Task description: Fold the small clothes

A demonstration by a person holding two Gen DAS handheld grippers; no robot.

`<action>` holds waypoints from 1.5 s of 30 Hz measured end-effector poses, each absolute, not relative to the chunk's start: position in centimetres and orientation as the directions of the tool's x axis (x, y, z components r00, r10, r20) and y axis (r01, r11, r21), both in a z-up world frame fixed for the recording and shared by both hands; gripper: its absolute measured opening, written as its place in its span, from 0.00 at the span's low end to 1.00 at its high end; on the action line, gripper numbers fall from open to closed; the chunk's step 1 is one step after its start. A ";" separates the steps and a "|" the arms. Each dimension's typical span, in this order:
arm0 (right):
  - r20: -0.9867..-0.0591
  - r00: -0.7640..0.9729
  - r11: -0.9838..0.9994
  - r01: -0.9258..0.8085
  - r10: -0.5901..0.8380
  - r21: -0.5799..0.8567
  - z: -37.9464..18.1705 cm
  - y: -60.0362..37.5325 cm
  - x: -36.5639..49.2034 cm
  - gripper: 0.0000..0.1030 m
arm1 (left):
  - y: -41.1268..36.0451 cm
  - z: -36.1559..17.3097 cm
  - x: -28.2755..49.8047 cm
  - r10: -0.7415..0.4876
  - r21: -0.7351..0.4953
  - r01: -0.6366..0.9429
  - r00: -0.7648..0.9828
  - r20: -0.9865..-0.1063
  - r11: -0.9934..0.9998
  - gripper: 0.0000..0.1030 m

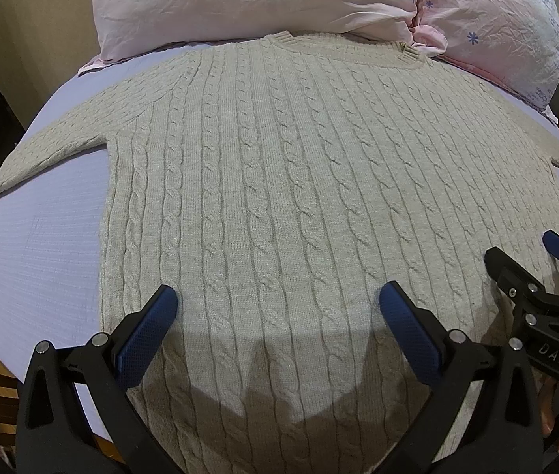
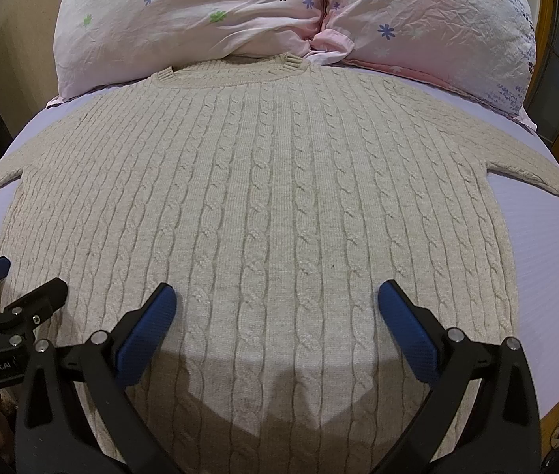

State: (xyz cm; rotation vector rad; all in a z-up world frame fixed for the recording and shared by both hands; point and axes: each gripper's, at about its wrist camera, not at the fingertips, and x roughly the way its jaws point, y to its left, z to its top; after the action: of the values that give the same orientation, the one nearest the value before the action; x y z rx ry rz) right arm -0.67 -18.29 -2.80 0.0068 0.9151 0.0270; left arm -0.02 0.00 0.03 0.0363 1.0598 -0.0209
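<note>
One beige cable-knit sweater (image 1: 279, 181) lies spread flat on the bed, front up, and it fills most of both views. Its ribbed collar (image 1: 342, 39) points away toward the pillows, the hem runs nearest the cameras, and both sleeves reach out sideways: the one at the left of the left wrist view (image 1: 42, 150) stretches across the sheet, the opposite one (image 2: 536, 173) trails off to the far right of the right wrist view.

Now the left gripper (image 1: 277, 308) hangs over the lower part of the sweater, toward its left side, and its blue-padded fingers (image 1: 149, 335) are spread wide apart with nothing between them but knit below. Whether the tips touch the fabric, I cannot tell. The right gripper (image 2: 277, 304) sits just beside it over the lower right portion of the sweater, fingers (image 2: 407, 335) equally wide apart, gripping nothing. Each one shows at the edge of the other's view, so they are close together, side by side above the hem area, and both cast shadows on the knit beneath them.

Under the sweater is a pale lavender bed sheet (image 1: 42, 245), bare on both sides of the body. Past the collar, two pink floral pillows (image 2: 184, 19) lean together, the collar just beside them.
</note>
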 end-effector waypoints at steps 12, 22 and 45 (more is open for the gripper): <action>-0.792 0.610 1.000 -0.020 0.026 0.018 -2.8 -18.3 -0.7 0.98 | 0.0 0.0 0.0 0.001 0.020 0.034 0.491 -0.871 0.999 0.99; -0.792 0.610 1.000 -0.021 0.026 0.017 -2.8 -18.3 -0.7 0.98 | 0.3 0.4 0.0 0.002 0.022 0.034 0.504 -0.864 0.999 0.99; -0.797 0.604 1.000 -0.025 0.027 0.014 -2.9 -17.8 -0.7 0.98 | 0.3 0.6 -0.3 0.002 0.023 0.033 0.519 -0.855 0.999 0.99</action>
State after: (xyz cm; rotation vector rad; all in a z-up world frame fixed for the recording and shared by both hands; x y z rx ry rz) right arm -0.74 -17.83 -2.87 0.0016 0.9222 0.0300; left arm -0.30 0.31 0.60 0.0374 1.0251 -0.0184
